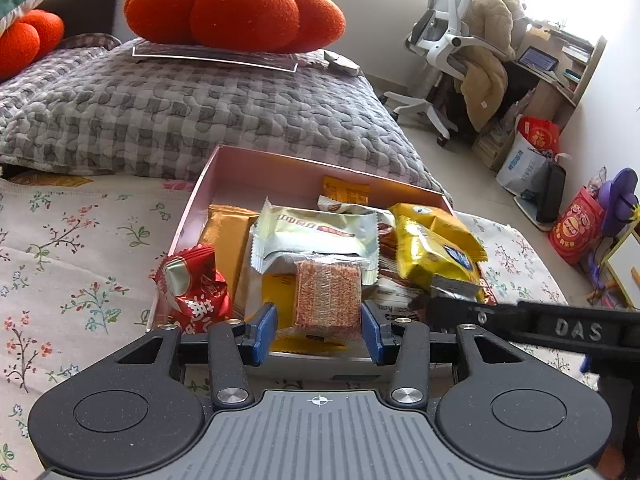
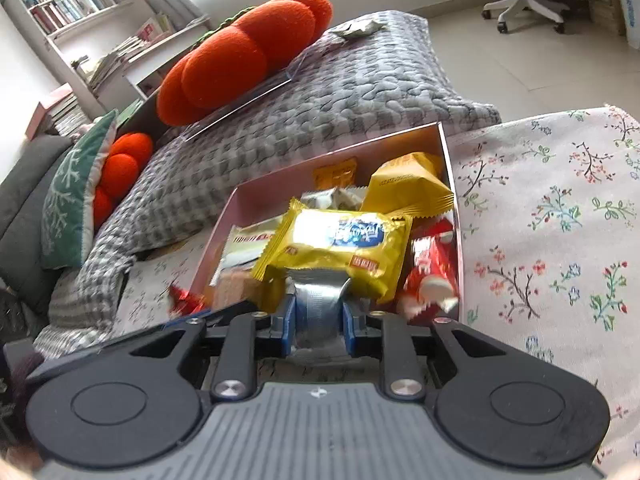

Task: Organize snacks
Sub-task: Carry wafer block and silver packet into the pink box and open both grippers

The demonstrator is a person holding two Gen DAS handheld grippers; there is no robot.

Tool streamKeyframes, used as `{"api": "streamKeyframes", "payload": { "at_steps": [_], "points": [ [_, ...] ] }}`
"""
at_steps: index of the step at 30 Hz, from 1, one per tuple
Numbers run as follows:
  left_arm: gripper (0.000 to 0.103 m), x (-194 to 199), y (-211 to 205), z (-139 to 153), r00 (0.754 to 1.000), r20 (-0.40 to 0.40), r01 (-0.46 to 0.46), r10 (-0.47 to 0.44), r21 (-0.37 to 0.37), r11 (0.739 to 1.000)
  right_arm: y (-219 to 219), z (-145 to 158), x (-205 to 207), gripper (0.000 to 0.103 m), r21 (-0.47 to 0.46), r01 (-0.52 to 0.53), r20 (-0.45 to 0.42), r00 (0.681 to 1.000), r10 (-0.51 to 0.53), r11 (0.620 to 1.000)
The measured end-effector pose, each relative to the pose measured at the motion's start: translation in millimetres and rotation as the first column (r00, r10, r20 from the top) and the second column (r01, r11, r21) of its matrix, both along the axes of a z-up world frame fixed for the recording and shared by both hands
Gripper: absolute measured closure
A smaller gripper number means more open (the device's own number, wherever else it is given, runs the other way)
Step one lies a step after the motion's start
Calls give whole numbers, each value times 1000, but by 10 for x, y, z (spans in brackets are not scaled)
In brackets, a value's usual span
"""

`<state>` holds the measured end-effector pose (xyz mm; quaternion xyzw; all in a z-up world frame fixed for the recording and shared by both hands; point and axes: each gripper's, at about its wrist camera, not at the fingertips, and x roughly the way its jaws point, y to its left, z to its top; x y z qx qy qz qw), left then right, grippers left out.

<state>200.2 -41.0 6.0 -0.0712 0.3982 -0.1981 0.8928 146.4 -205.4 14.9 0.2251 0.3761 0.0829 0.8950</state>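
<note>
Hovering over the pink box [image 1: 224,168] on the flowered cloth [image 1: 80,240], both claws carry snacks. The left gripper [image 1: 319,326] pinches a clear-wrapped reddish-brown bar [image 1: 328,300] by its sides, low above the near wall. The right gripper [image 2: 319,316] is clamped on the silver tail of a yellow packet [image 2: 344,244], pads nearly together. My worry: that thin foil could slip and spill the packet outside the box. The pile is already heaped, so 2 more dropped on top may slide over the rim. The red packet [image 1: 196,288] already leans on the edge.
</note>
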Motion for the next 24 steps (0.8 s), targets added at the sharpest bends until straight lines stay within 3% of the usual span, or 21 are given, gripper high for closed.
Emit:
{"api": "streamKeyframes", "payload": {
  "at_steps": [10, 13, 16, 19, 24],
  "points": [
    [60, -27, -54, -41, 1000, 20, 22, -23, 10, 1000, -12, -26, 67, 84, -28, 54, 52, 997, -53, 998],
    [58, -35, -28, -22, 1000, 15, 19, -19, -4, 1000, -21, 5, 48, 76, -30, 53, 66, 997, -51, 998],
    [54, -45, 9, 20, 1000, 14, 10, -10, -19, 1000, -8, 30, 24, 55, -82, 63, 79, 995, -56, 995],
    [50, -66, 47, 89, 1000, 22, 10, -10, -22, 1000, 15, 49, 11, 54, -113, 48, 66, 997, -40, 992],
    [47, -123, 147, 199, 1000, 8, -29, 29, -48, 998, -56, 153, -51, 42, -52, 38, 37, 999, -36, 998]
  ]
}}
